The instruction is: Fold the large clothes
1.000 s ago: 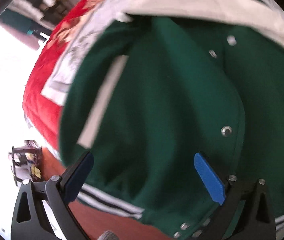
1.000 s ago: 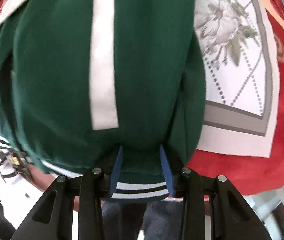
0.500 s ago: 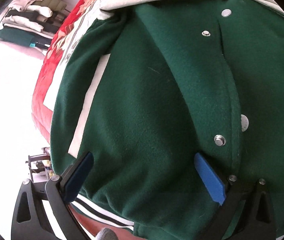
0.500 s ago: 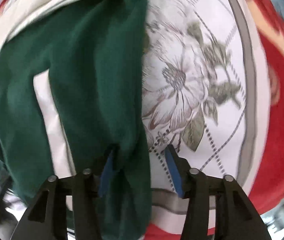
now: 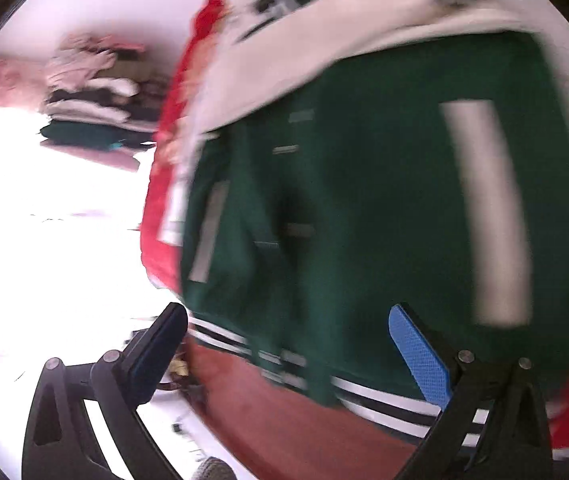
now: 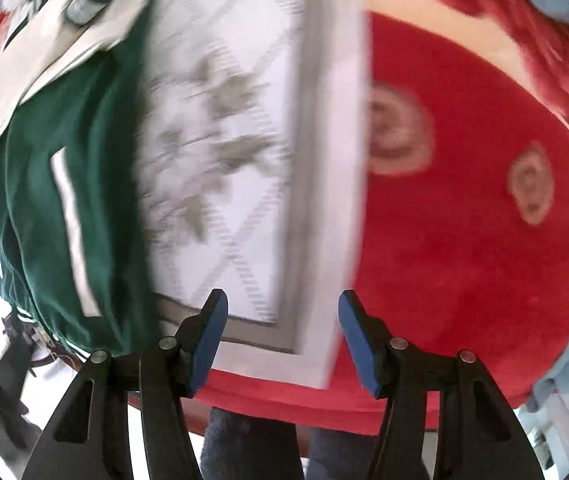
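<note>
Jacket: a dark green jacket with cream sleeves and white pocket strips lies on the bed, at the near edge; in the right wrist view it covers the left part of the white sheet
Hem: its striped white and black hem band runs along the near edge of the bed, partly hanging over the wooden bed frame
Sleeve: a cream sleeve lies across the far side of the green body; blurred, so its fold cannot be made out
Left gripper: the left gripper hovers over the hem with its jaws wide apart, nothing between the blue pads, touching no cloth
Right gripper: the right gripper is to the right of the jacket, above the near edge of the sheet; its jaws stand apart and empty, clear of the green cloth
Sheet: a white sheet with grey flowers and a grey border lies under the jacket
Blanket: a red blanket with pale roses covers the bed out to its right edge
Background: a stack of folded clothes sits beyond the far left corner of the bed, blurred
</note>
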A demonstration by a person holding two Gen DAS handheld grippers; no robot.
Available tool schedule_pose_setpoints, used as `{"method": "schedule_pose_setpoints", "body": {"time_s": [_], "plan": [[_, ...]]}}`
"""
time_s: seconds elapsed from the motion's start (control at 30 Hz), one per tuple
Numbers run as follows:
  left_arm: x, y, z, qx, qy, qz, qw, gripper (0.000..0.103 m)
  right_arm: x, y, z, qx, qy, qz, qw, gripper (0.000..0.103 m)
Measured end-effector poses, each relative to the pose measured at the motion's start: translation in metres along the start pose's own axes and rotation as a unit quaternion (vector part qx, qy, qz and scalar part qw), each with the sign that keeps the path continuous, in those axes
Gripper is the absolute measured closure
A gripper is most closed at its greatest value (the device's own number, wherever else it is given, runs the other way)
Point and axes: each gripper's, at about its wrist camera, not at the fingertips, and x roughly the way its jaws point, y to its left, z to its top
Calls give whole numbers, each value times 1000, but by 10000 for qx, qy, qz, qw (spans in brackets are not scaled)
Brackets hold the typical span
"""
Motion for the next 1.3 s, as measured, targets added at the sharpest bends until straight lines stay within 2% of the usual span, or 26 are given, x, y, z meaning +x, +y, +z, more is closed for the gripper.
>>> {"method": "schedule_pose_setpoints", "body": {"time_s": [0.07,0.17,0.27,0.33,0.6,0.73,0.87,0.93,1.03,1.17,1.3], "plan": [[-24,-41,-4,277,-118,-118,9995,0,4,-35,4,99,-36,27,9999,41],[-50,-101,-11,834,-434,-62,9956,0,-3,-72,20,268,-105,34,9996,41],[-41,-140,-17,1253,-313,27,9916,0,-8,-105,32,538,-62,147,9984,41],[-29,-150,-18,1287,-164,70,9915,0,-10,-123,40,615,-66,193,9979,41],[-12,-138,-5,1289,-317,215,9909,0,2,-142,53,620,-14,322,9976,41],[-7,-121,-6,1079,-349,297,9931,0,12,-131,42,708,49,496,9962,41],[8,-109,-1,940,-159,81,9954,0,13,-120,40,630,47,561,9964,41],[9,-102,3,908,-175,239,9954,0,8,-120,46,583,15,570,9967,41],[0,-84,-2,570,-301,447,9969,0,-1,-117,50,614,-74,659,9959,41],[2,-67,0,140,-279,479,9984,0,-2,-112,51,573,-113,709,9958,41],[20,-90,14,562,-214,756,9953,0,10,-97,55,409,-97,747,9963,41]]}}
